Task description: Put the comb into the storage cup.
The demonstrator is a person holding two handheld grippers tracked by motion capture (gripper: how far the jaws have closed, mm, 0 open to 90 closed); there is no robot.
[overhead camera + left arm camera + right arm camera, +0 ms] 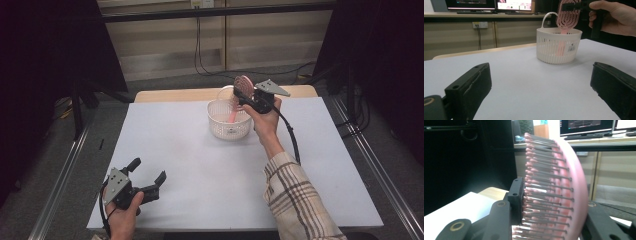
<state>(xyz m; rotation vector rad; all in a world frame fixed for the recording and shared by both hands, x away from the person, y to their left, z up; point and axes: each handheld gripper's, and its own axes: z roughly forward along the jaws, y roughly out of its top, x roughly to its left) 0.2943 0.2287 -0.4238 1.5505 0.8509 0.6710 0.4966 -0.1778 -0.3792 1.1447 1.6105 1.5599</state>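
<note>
The right gripper point(246, 96) is pinching a pink hairbrush point(241, 90) by its head, above the white basket point(220, 125).

In the high view, just right of centre in the upper half of the frame, the brush is standing nearly upright, its long axis running top to bottom: the oval head is pointing up and the handle is pointing down into the basket. In the right gripper view one jaw is pressing on the bristle tips and the other on the brush's smooth pink back, with the bristles facing the left of that frame. The left gripper point(148, 176) is sitting at the lower left of the high view, jaws spread wide with nothing between them, low over the white table point(200, 170) and well apart from the basket.
</note>
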